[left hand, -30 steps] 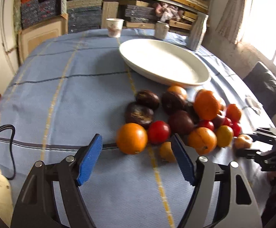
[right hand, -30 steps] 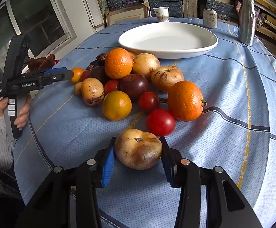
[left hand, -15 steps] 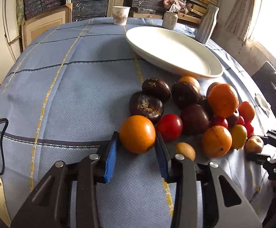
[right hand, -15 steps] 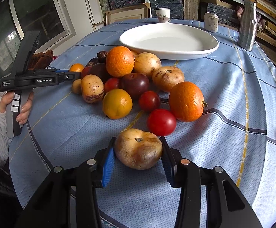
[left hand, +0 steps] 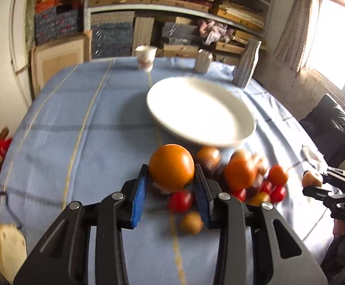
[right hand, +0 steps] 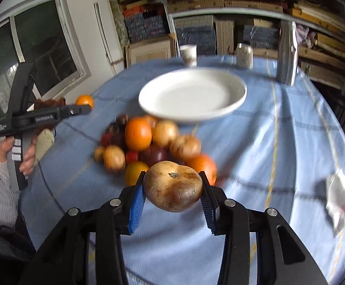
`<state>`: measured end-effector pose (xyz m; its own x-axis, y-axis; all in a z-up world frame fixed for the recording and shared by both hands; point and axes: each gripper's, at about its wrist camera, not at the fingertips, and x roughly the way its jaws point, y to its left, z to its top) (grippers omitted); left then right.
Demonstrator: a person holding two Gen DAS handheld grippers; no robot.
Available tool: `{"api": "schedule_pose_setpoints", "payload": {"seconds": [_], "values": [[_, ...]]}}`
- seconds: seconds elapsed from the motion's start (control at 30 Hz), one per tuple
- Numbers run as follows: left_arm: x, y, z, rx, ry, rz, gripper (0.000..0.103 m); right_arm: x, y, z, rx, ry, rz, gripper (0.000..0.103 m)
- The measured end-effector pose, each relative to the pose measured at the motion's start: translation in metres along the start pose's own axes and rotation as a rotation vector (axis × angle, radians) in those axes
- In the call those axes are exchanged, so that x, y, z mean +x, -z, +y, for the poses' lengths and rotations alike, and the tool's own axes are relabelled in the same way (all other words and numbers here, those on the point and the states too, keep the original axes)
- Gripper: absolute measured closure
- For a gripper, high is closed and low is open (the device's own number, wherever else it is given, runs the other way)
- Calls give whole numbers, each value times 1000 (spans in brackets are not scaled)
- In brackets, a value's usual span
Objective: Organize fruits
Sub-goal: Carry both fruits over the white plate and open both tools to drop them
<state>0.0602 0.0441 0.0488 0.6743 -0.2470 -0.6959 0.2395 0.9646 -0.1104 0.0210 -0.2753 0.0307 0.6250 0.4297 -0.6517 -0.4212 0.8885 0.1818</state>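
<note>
- Left wrist view: our left gripper (left hand: 171, 185) has its jaws clenched on an orange (left hand: 171, 166), which hangs clear above the blue-clothed counter (left hand: 89, 128). The white plate (left hand: 172, 128) lies just beyond, empty, and the rest of the fruit pile (left hand: 241, 178) sits below and to the right. Far right, we glimpse our right gripper (left hand: 315, 180) carrying its own fruit. The frame is blurred, so we would carry the orange level and set it down low on the plate before letting go; it looks ready to roll.
- Right wrist view: our right gripper (right hand: 172, 190) has its jaws grasping a brown, blotched fruit (right hand: 174, 187) by its sides, lifted off the counter (right hand: 291, 142) in front of the pile (right hand: 148, 142). The plate (right hand: 239, 97) waits past the pile. At left, a hand (right hand: 25, 152) holds the left gripper (right hand: 87, 105) aloft with the orange (right hand: 84, 101). We judge it best to bring the two loads in at separate spots, so neither gripper knocks the other.
</note>
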Motion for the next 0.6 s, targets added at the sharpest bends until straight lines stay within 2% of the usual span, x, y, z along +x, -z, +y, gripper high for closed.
{"api": "schedule_pose_setpoints", "payload": {"seconds": [0.13, 0.23, 0.33, 0.5, 0.53, 0.57, 0.6], "values": [[29, -40, -18, -5, 9, 3, 66, 8, -57, -5, -7, 16, -80, 60], [65, -57, -29, -6, -12, 29, 66, 41, -88, -11, -1, 33, -69, 59], [101, -62, -28, -48, 7, 76, 66, 85, -102, -19, 26, 45, -25, 59], [139, -59, -26, -28, -9, 125, 66, 128, -102, -26, 47, 49, 6, 58], [141, -59, -25, -28, -4, 125, 66, 131, -100, -26, 34, 71, 12, 55], [143, -59, -25, -27, -1, 125, 64, 132, -99, -26, 26, 90, 6, 41], [143, -59, -24, -28, 1, 118, 54, 130, -98, -27, 21, 104, -8, 38]]}}
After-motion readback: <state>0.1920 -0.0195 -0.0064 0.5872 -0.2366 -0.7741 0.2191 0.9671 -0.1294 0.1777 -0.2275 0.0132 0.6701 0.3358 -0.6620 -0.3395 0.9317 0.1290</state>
